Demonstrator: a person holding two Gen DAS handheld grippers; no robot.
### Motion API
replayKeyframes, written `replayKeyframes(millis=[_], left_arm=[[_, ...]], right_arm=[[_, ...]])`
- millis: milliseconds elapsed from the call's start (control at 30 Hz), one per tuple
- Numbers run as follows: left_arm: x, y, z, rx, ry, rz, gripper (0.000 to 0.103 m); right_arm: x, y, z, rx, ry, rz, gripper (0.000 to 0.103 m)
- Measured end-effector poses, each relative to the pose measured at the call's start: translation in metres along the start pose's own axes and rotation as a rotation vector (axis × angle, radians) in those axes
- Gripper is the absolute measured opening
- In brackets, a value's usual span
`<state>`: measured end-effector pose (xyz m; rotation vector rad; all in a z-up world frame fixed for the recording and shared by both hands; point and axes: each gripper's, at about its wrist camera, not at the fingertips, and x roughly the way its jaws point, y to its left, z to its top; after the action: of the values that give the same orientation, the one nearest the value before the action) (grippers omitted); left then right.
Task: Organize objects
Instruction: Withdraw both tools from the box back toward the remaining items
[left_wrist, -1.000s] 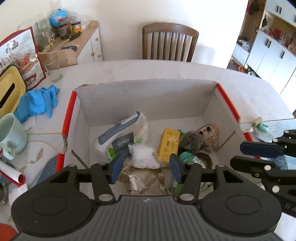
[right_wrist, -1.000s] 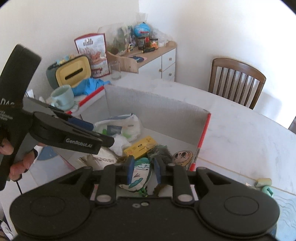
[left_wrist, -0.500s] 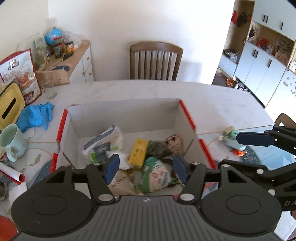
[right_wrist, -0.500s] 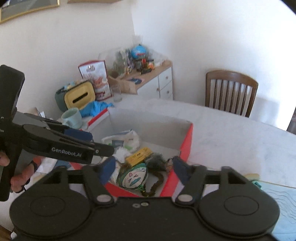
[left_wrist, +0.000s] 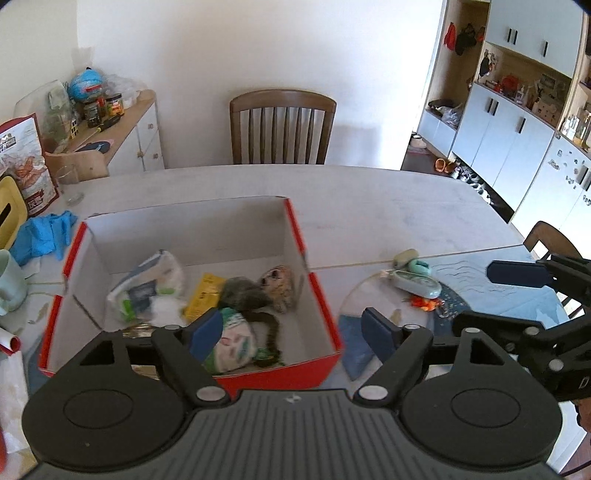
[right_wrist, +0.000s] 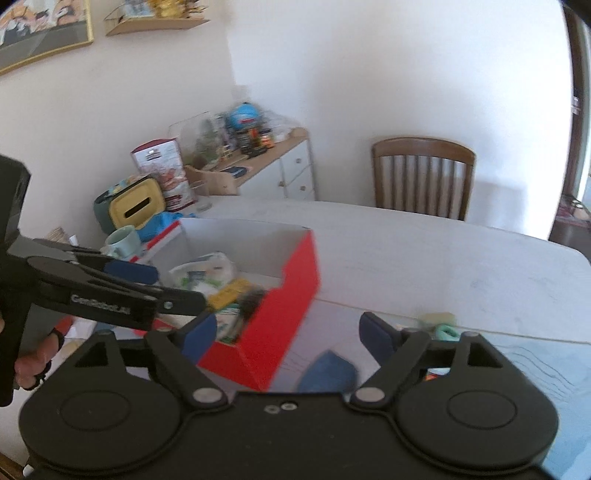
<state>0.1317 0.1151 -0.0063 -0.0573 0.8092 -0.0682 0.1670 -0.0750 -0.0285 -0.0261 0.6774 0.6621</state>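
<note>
A pale table (left_wrist: 369, 206) in a white-walled room is seen carrying a red box (left_wrist: 317, 295) with both hand-held grippers spread wide.

The box is placed left of centre in the left wrist view, and inside it a plastic bag (left_wrist: 147, 284), a yellow packet (left_wrist: 203, 295), a dark furry lump (left_wrist: 242, 293) and a green-and-white pouch (left_wrist: 236, 339) are seen lying together. To its right on the table, a pale blue case (left_wrist: 417, 284) and a blue cloth (left_wrist: 354, 339) are left outside. The left hand-held gripper (left_wrist: 291, 332) is held over the box's near edge, its jaws having just been opening, with nothing gripped. The right hand-held gripper (right_wrist: 286, 332) has likewise just been opening and is empty. A wooden chair (left_wrist: 282, 127) is seen at upper centre.
</note>
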Motion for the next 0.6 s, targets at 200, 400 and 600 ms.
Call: replayKeyframes(millis=[200,400,600], left_arm=[[0.012,-0.032,-0.003,0.006,0.005,-0.013,0.087],[0.025,-0.063,-0.005,0.031,-0.017,-0.046,0.101],[0.049,-0.095,-0.006,0.038,-0.019,-0.062,0.102]], right_arm=[[-0.018,-0.042,-0.018,0.042,-0.005,-0.036,0.099],[-0.032,-0.084,-0.031,0.073,-0.015,-0.062,0.102],[-0.032,-0.125,-0.038,0.077,0.012,-0.095,0.102]])
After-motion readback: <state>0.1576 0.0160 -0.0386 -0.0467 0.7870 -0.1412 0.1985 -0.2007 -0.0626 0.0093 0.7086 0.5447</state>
